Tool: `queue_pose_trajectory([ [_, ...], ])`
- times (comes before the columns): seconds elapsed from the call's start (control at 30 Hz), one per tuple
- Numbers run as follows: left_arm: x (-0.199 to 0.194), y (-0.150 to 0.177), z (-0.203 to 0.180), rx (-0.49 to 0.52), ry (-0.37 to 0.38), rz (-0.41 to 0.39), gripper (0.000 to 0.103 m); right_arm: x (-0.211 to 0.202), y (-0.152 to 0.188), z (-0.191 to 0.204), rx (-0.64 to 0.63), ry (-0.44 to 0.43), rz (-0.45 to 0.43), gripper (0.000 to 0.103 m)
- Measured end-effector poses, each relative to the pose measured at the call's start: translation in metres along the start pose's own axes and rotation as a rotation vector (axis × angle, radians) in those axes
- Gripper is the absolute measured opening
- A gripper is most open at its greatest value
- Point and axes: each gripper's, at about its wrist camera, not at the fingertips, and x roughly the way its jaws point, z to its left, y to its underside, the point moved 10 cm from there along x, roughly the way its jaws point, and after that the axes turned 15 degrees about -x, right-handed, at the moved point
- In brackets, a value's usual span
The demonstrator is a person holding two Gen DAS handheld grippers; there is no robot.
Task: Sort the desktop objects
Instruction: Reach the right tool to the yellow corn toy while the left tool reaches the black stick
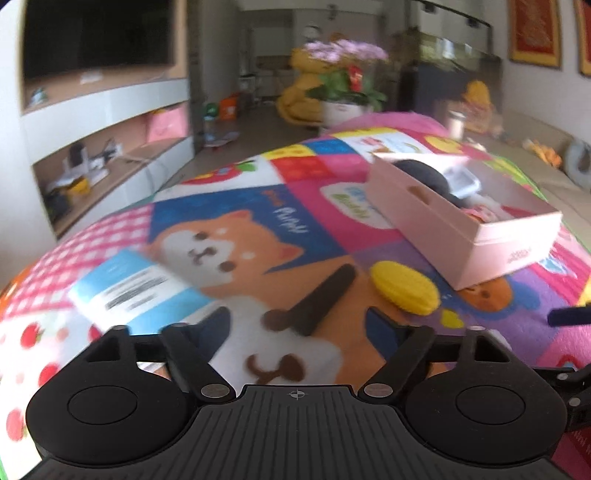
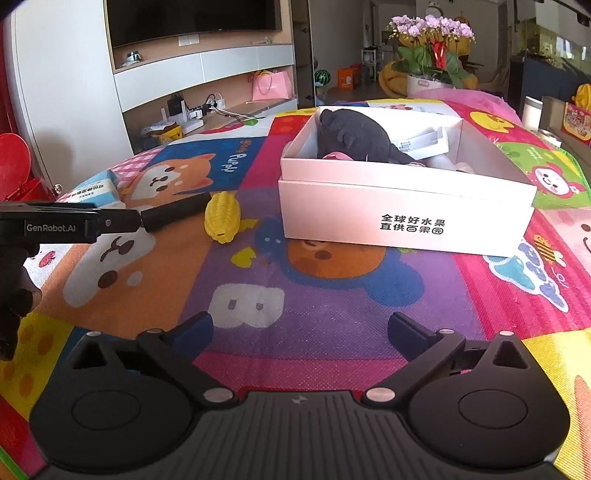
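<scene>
A black bar (image 1: 325,295) lies aslant on the colourful cartoon mat (image 1: 207,199), beside a yellow toy corn cob (image 1: 404,291). My left gripper (image 1: 299,325) is open; the bar's near end sits between its fingers with a gap on both sides. The right wrist view shows this gripper (image 2: 110,223) side-on at the bar (image 2: 175,213), left of the corn (image 2: 223,216). My right gripper (image 2: 301,328) is wide open over the mat with nothing in it. The open pale pink box (image 2: 406,218) holds a black plush toy (image 2: 354,140) and a white packet (image 2: 424,142).
A blue-and-white packet (image 1: 129,288) lies at the mat's left edge. A pot of pink orchids (image 2: 432,48) stands beyond the far end. Shelves under a TV (image 2: 192,14) line the left wall. A gloved hand (image 2: 14,295) holds the left gripper.
</scene>
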Motion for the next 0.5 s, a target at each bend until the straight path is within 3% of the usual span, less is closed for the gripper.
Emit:
queue_pose_trajectory([
  [0.03,0.006,-0.001,-0.005,0.023,0.008,0.007,0.068,0.0,0.0,0.0,0.001,-0.001,-0.001,0.101],
  [0.17,0.032,-0.007,-0.013,0.06,0.003,0.027,0.066,0.0,0.0,-0.001,0.011,-0.009,-0.005,0.103],
  [0.23,0.041,-0.006,-0.013,0.059,-0.001,0.047,0.043,0.0,0.0,-0.002,0.018,-0.012,-0.007,0.103],
  [0.33,0.039,-0.001,-0.017,0.067,0.005,0.054,0.028,0.0,-0.001,-0.002,0.021,-0.014,-0.009,0.103],
  [0.5,0.007,0.013,-0.02,0.066,0.042,0.051,0.021,0.0,0.0,-0.002,0.02,-0.013,-0.008,0.103],
])
